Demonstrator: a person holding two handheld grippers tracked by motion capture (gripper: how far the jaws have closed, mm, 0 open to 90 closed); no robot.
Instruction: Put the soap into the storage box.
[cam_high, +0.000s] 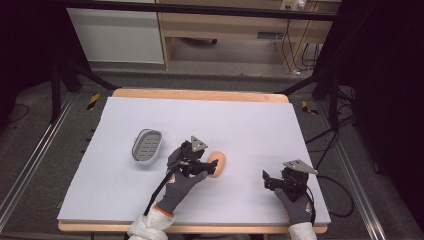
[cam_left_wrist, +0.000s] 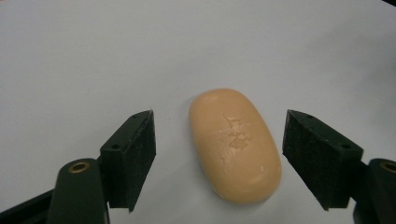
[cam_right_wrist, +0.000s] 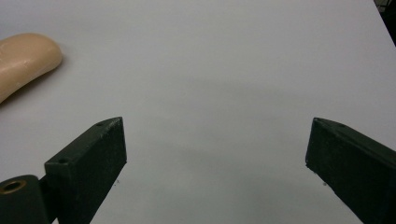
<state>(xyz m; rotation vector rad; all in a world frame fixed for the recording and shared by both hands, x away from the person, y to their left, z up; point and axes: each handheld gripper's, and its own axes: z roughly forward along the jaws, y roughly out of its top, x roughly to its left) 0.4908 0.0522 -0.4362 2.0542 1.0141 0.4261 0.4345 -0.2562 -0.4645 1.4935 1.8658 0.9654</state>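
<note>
— Anything in the way on the table (cam_high: 240, 120)?
— Little. The soap (cam_high: 218, 163) lies between the left gripper's (cam_left_wrist: 219, 158) spread jaws, with a gap on each side. The dish (cam_high: 147, 146) sits well to its left.
— And by the right gripper (cam_right_wrist: 215, 154)?
— Bare table ahead.

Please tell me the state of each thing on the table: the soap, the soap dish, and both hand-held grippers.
Soap bar: lying flat on the table, between the open jaws, not gripped.
Soap dish: upright, empty, apart from the soap.
Left hand-held gripper: open, jaws on either side of the soap bar.
Right hand-held gripper: open, holding nothing, over bare table.
</note>
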